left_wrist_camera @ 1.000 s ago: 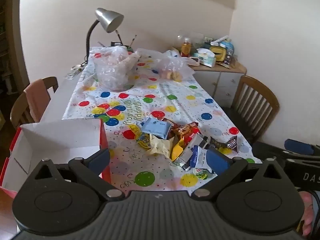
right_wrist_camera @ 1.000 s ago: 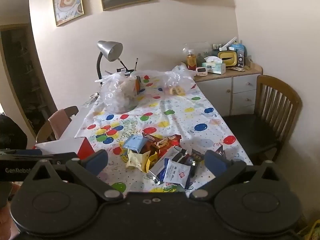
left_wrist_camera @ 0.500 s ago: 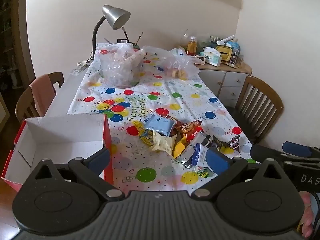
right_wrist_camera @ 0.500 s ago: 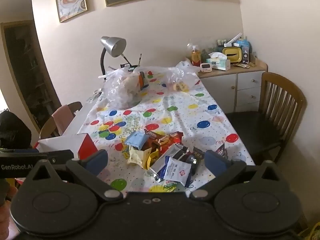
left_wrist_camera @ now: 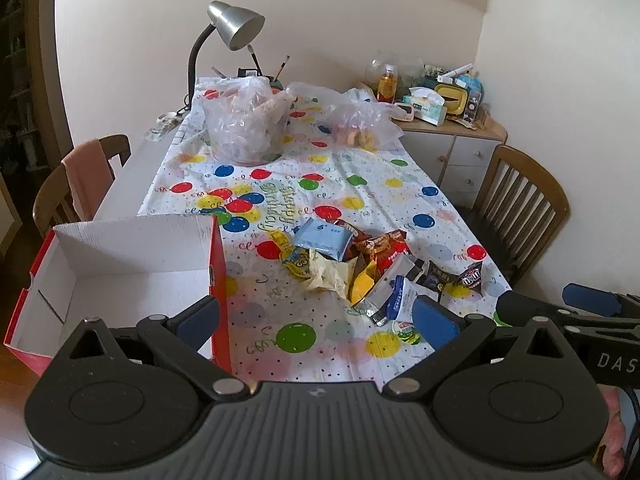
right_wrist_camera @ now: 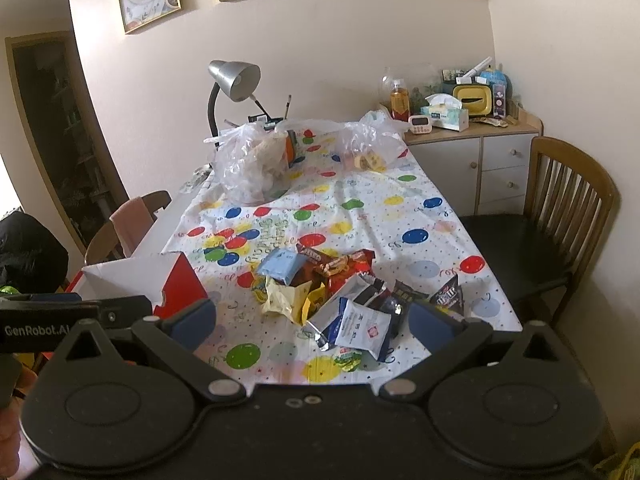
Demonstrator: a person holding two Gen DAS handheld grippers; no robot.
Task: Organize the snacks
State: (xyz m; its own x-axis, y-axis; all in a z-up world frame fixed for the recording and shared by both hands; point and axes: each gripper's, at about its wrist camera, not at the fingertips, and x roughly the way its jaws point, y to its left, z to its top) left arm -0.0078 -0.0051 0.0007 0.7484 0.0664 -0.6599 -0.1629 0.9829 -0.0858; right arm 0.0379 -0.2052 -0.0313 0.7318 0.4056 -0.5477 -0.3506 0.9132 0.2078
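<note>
Both sets of jaws stand wide apart and hold nothing. The left gripper (left_wrist_camera: 316,318) fills the bottom of its frame, its blue pads above the near counter edge. The right gripper (right_wrist_camera: 312,318) sits the same way in its own view. The snacks (left_wrist_camera: 360,264) lie in a loose pile at center frame on the counter (left_wrist_camera: 400,184), which wears a balloon-print cloth. An open red box (left_wrist_camera: 120,276) with a white inside stands at lower left, just beside the pile. Two clear bags (left_wrist_camera: 248,120) and a lamp (left_wrist_camera: 236,24) sit at the far end. Wooden chairs (left_wrist_camera: 520,204) flank both sides. A cluttered cabinet (right_wrist_camera: 472,148) occupies the upper right corner.
</note>
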